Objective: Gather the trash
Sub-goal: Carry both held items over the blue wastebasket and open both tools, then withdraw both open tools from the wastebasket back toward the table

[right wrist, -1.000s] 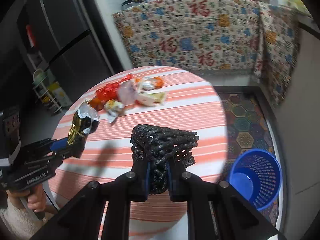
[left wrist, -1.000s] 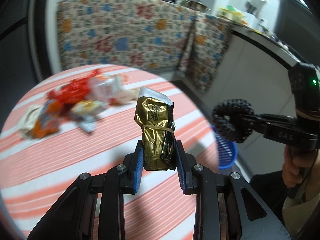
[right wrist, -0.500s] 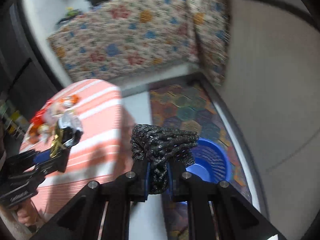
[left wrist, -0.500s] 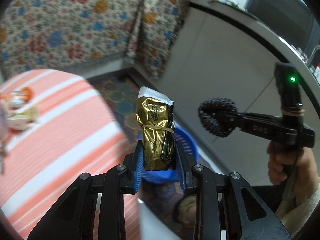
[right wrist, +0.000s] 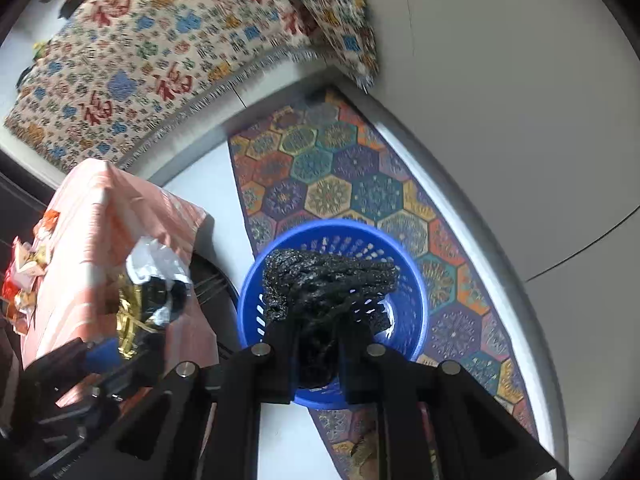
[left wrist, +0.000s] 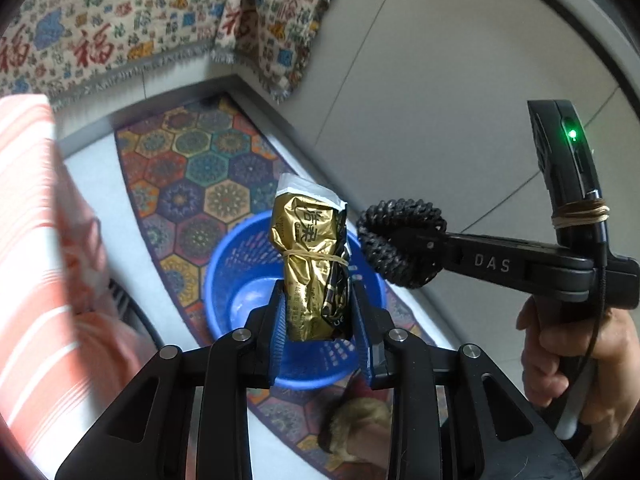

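Left wrist view, left gripper [left wrist: 318,314] clamping crinkled gold foil packet [left wrist: 310,268] above blue perforated basket [left wrist: 240,264], right wrist view alone revealing right gripper [right wrist: 316,354] pinching black knobbly mesh wad [right wrist: 320,280], wrappers [right wrist: 24,272] on striped table [right wrist: 100,216].

We see the basket [left wrist: 224,280] standing on the rug [left wrist: 192,168], right of the surface [left wrist: 32,240], with the foil packet [left wrist: 308,264] and mesh wad [right wrist: 320,280] above it.
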`<state>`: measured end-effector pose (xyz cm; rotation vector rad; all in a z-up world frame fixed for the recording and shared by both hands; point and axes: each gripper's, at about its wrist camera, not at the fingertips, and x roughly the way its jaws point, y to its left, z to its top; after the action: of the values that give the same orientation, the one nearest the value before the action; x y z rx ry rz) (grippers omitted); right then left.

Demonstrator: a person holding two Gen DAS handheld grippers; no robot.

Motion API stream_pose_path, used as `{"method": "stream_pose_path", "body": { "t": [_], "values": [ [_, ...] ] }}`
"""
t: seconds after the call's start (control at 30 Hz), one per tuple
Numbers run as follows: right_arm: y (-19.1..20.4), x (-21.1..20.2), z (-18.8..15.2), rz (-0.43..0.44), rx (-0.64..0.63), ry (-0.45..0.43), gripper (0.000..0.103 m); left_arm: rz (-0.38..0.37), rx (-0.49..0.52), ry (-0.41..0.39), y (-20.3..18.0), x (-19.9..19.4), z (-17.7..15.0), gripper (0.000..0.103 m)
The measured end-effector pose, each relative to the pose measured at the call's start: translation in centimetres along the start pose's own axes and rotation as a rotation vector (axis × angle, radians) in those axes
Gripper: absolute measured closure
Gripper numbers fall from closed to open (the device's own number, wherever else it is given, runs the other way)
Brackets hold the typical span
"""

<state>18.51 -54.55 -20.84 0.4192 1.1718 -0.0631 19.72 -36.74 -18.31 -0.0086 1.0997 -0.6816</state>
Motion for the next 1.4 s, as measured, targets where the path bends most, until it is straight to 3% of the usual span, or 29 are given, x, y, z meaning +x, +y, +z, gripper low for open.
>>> {"method": "stream_pose_path", "body": {
  "t": [0.2,0.33,0.43,0.6,0.8,1.0,1.4],
  "values": [
    [-1.4,3.5,0.8,-0.003,0.055,0.068,0.085,0.02,0.025,0.035,-0.4,3.4,0.2,0.066],
    [-2.0,4.8,0.9,0.016,0.106,0.094,0.073,0.031,0.03,0.041,-0.1,5.0,0.6,0.051],
    [-2.2,5.4,0.8,0.016,0.121,0.106,0.062,0.035,0.026,0.043,0.1,5.8,0.9,0.045],
    [-2.5,5.5,0.8,0.007,0.132,0.11,0.058,0.039,0.006,0.031,0.6,6.1,1.3,0.036],
    [-2.7,4.9,0.9,-0.015,0.127,0.1,0.048,0.054,-0.006,0.006,1.2,5.4,1.7,0.03],
    [-2.5,4.6,1.0,-0.04,0.109,0.095,0.048,0.072,-0.013,-0.014,1.5,4.7,2.1,0.025],
    [-2.9,4.3,0.7,-0.071,0.105,0.101,0.047,0.088,-0.025,-0.018,2.1,4.5,2.2,0.025]
  ]
}}
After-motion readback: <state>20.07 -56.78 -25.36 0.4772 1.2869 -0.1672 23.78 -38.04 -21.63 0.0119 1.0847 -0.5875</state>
